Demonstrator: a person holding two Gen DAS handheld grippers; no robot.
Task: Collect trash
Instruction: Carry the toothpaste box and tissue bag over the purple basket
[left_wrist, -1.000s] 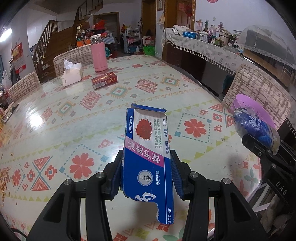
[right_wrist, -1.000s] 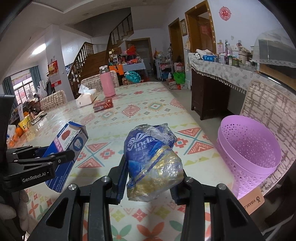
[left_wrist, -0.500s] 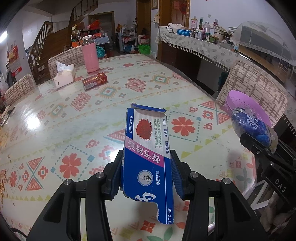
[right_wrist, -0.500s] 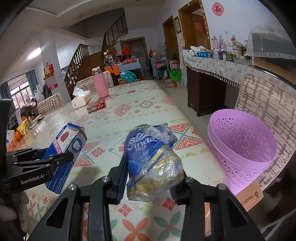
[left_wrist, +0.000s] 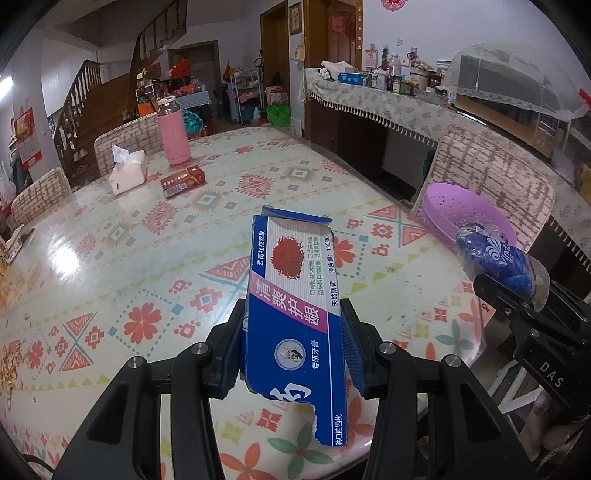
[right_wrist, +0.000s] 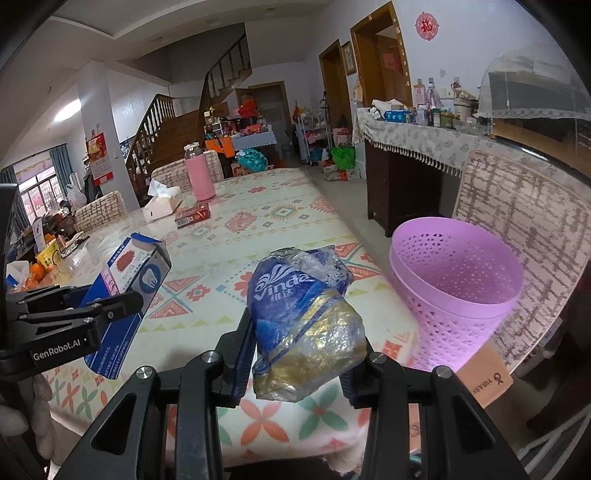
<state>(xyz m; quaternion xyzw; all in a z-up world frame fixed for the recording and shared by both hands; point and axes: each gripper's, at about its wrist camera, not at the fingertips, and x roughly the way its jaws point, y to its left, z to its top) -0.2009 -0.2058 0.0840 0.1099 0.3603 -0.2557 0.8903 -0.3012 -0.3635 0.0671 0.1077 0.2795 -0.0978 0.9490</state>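
Clamped in the left hand-held gripper (left_wrist: 293, 350): a torn blue-and-silver cardboard toothpaste box (left_wrist: 293, 295), raised above the patterned desk (left_wrist: 147, 258). Pinched in the right hand-held gripper (right_wrist: 301, 363): a crumpled blue-and-gold plastic tissue wrapper (right_wrist: 303, 321), over the desk's edge. Just right of that, beside the desk: a perforated lilac plastic waste basket (right_wrist: 454, 280).

Basket (right_wrist: 458, 280) on chair (right_wrist: 524, 206) right of table (right_wrist: 266, 221); flask (right_wrist: 199, 177), tissues (right_wrist: 162, 203) at far end.
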